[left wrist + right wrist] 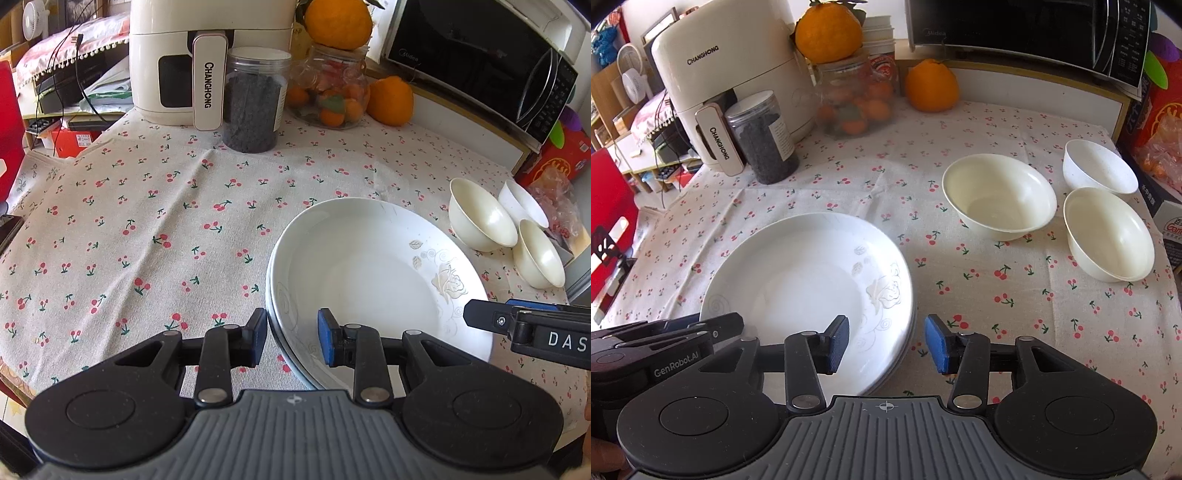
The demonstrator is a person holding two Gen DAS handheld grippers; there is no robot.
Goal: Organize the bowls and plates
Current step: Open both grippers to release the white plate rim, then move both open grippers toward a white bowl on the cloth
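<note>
A stack of white plates with a pale rose pattern (pixel 373 280) lies on the cherry-print tablecloth; it also shows in the right wrist view (pixel 805 280). My left gripper (pixel 291 341) is open, its fingers straddling the stack's near left rim. My right gripper (pixel 886 349) is open, straddling the stack's near right rim. Three cream bowls stand to the right: a large one (pixel 999 197), a second (pixel 1108 234) and a smaller white one (pixel 1099 171). The right gripper's finger (pixel 484 317) shows in the left wrist view.
At the back stand a white air fryer (pixel 177 62), a jar of dark contents (pixel 255 99), a glass jar of fruit (pixel 328 88), oranges (pixel 932 86) and a black microwave (pixel 484 62). Red boxes (pixel 1160 110) line the right edge. A red chair (pixel 609 221) stands left.
</note>
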